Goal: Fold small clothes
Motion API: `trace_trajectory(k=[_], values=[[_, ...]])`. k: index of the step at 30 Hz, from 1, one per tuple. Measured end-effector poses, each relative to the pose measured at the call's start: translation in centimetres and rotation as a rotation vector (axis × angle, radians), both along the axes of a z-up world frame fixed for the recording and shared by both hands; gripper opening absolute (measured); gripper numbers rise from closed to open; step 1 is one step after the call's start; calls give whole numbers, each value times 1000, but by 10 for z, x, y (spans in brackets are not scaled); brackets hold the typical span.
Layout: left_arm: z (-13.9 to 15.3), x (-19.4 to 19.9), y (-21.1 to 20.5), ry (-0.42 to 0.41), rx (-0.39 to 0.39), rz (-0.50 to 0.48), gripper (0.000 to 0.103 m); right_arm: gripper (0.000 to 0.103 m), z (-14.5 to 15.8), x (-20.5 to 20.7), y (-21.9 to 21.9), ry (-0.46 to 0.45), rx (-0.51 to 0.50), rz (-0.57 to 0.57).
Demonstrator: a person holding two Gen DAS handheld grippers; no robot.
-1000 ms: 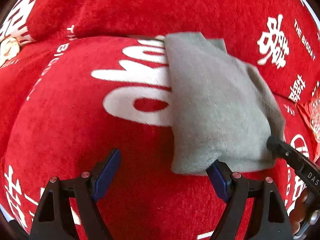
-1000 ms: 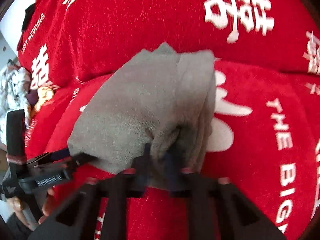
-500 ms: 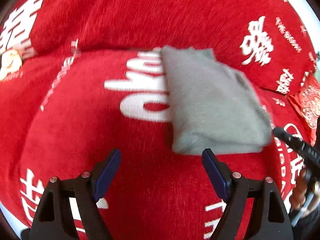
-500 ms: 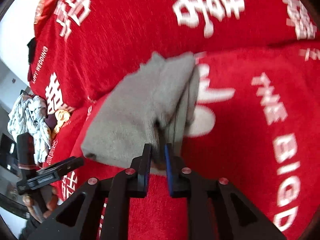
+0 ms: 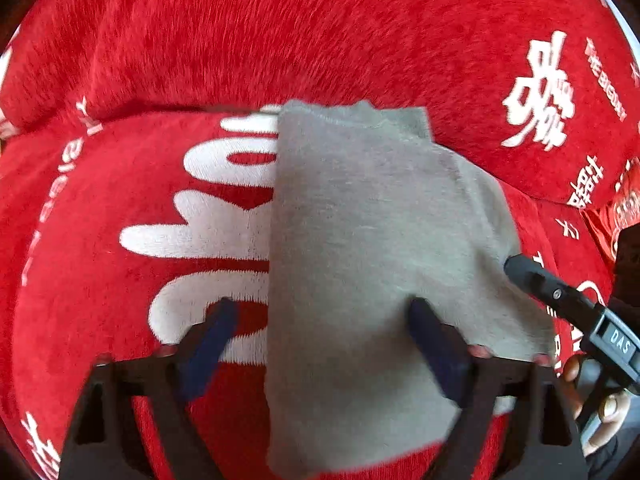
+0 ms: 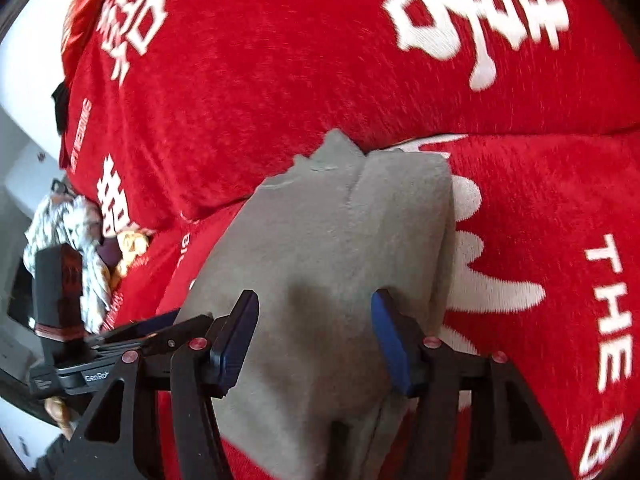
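Observation:
A folded grey garment (image 5: 360, 248) lies on a red sofa cover with white lettering (image 5: 120, 280). My left gripper (image 5: 320, 344) is open, its jaws wide, straddling the garment's near left edge; the right blue pad lies over the cloth. In the right wrist view the same grey garment (image 6: 340, 260) sits between the open jaws of my right gripper (image 6: 314, 340). The right gripper's finger (image 5: 560, 300) shows at the garment's right edge in the left wrist view. The left gripper (image 6: 120, 344) shows at the left of the right wrist view.
The red back cushion (image 5: 320, 40) rises right behind the garment. A crumpled white patterned cloth (image 6: 68, 240) and a golden object (image 6: 130, 248) lie at the sofa's far left. A red packet (image 5: 616, 216) lies at the right.
My right gripper has opened and let go of the grey garment. Both grippers have moved forward over the garment, which now lies between their jaws.

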State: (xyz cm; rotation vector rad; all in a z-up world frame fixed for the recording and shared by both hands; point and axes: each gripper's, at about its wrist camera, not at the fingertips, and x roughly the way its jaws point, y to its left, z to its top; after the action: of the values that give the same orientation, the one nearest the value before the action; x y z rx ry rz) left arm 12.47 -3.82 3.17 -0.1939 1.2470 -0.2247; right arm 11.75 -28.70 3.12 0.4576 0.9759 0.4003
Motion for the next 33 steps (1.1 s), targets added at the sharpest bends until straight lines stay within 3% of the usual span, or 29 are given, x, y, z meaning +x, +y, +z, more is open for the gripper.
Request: trace_trajectory(k=[3, 5, 8, 11, 14, 17, 18, 20, 22, 28, 31, 33], values=[[0, 4, 3, 0, -9, -7, 101, 55, -8, 16, -17, 41, -21, -39], [12, 2, 0, -65, 37, -20, 101, 55, 2, 16, -20, 17, -33, -41], [15, 12, -9, -79, 52, -50, 101, 67, 22, 18, -11, -87, -58, -2], [4, 27, -17, -45, 80, -60, 101, 69, 13, 40, -2, -26, -28, 20], [-8, 37, -15, 18, 27, -63, 101, 68, -11, 63, -1, 70, -97, 6], [-4, 40, -4, 19, -1, -67, 101, 70, -6, 62, -12, 55, -149, -56], [-2, 41, 2, 11, 0, -68, 101, 77, -2, 59, -17, 50, -187, -79], [0, 45, 14, 6, -12, -70, 101, 79, 5, 49, -28, 32, -274, -131], [-2, 51, 25, 27, -57, -73, 101, 79, 6, 38, -45, 35, -235, -144], [-22, 60, 25, 149, -218, -143, 101, 80, -21, 27, -63, 189, 105, -102], [-27, 59, 8, 161, -224, -207, 101, 80, -33, 31, -48, 227, 108, -66], [-32, 61, 2, 183, -236, -221, 101, 80, -35, 35, -40, 205, 85, -61]])
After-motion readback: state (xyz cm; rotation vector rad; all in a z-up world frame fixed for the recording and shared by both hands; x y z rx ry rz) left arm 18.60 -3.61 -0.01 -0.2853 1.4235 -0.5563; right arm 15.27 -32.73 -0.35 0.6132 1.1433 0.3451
